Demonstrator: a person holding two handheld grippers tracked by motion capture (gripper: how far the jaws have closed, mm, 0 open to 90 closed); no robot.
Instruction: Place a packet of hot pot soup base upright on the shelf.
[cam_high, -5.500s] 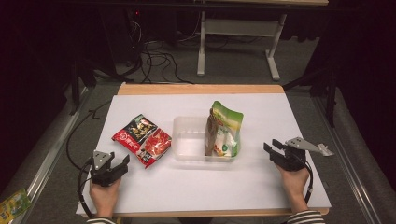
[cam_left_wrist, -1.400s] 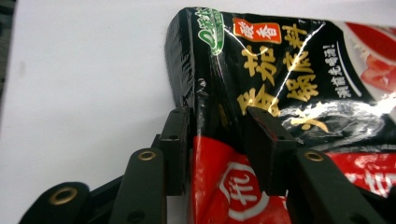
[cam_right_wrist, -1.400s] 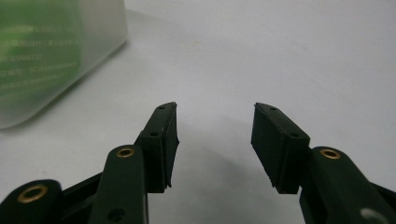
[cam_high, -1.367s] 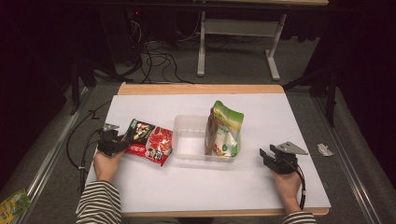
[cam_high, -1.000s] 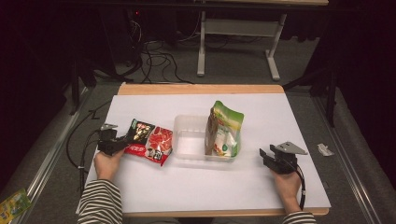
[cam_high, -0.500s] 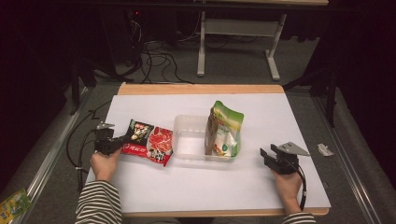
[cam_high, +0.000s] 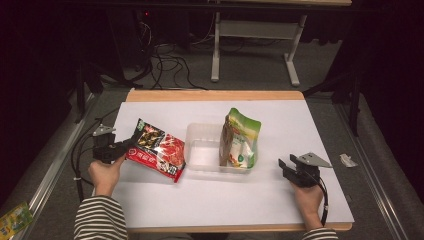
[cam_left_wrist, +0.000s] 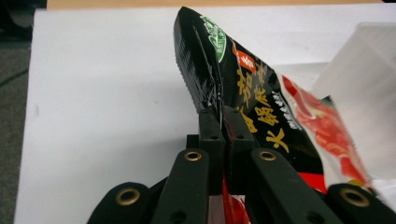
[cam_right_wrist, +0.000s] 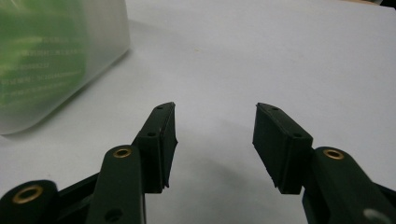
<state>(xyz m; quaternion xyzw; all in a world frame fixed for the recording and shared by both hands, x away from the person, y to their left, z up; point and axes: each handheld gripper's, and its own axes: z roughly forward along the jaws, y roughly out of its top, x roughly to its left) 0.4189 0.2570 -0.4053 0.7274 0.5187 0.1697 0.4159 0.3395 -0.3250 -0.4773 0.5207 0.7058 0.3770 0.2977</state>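
Note:
A black and red snack packet hangs tilted over the table's left side, its left end raised. My left gripper is shut on that end; in the left gripper view the jaws pinch the packet's edge and the packet stretches away toward the tub. A clear plastic tub sits mid-table with a green and white pouch standing in its right end. My right gripper rests open on the table to the right of the tub, its jaws apart over bare white surface.
The tub's wall and the green pouch behind it lie to the left of the right gripper. A white sheet covers the table. A small scrap lies off the table's right edge, and a yellow-green wrapper lies on the floor at left.
The left gripper closed on the packet's left end and lifted it, so the packet now tilts up at the left. The right gripper stayed where it was.

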